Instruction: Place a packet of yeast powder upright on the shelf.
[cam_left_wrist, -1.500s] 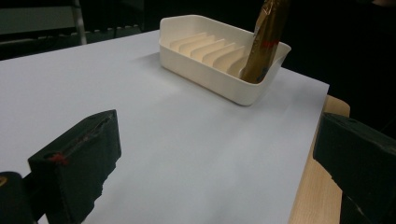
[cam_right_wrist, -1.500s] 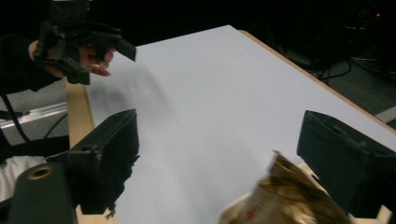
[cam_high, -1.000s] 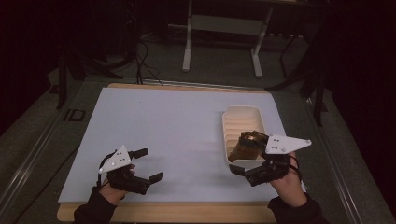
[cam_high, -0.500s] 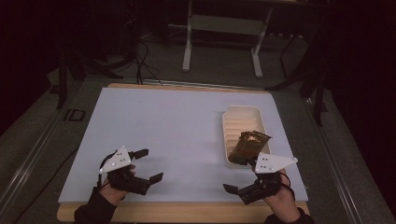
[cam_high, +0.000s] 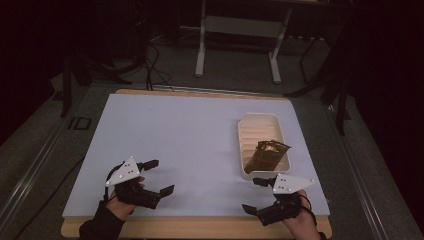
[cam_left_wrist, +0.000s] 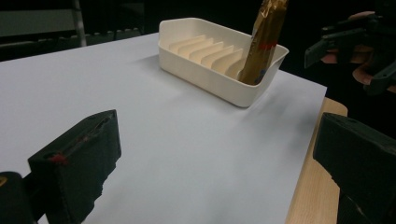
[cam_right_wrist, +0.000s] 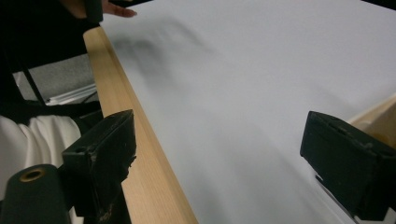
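The work looked all but finished. The brown-gold snack packet (cam_high: 267, 156) stood inside the cream slotted tray (cam_high: 248, 125), lodged at the tray's near end, the end closest to the person. In the left gripper view the packet (cam_left_wrist: 264, 42) leaned upright against the tray's end wall (cam_left_wrist: 219, 84), its top rising well above the rim and its foot dropped among the last of the ribbed dividers. No gripper touched it.

The rest of the tray was bare: the slots farther from the person held nothing, and their ribs showed cleanly. No other loose item lay on the white sheet of the tabletop (cam_high: 175, 145) beside the tray.

The right gripper (cam_high: 256, 195) rested just on the near side of the tray, over the tabletop's front edge, its jaws spread wide apart with nothing between them; the right gripper view showed only white sheet and the wooden edge strip (cam_right_wrist: 135, 154) through the gap. The left gripper (cam_high: 159, 176) sat well to the left of the tray, also near the front edge, likewise released and empty.

Judging from this, the placing step was done and the packet was let go. What remained, if anything, seemed slight: perhaps seating the leaning packet more squarely in a slot, since it stood tilted and could tip over the rim.
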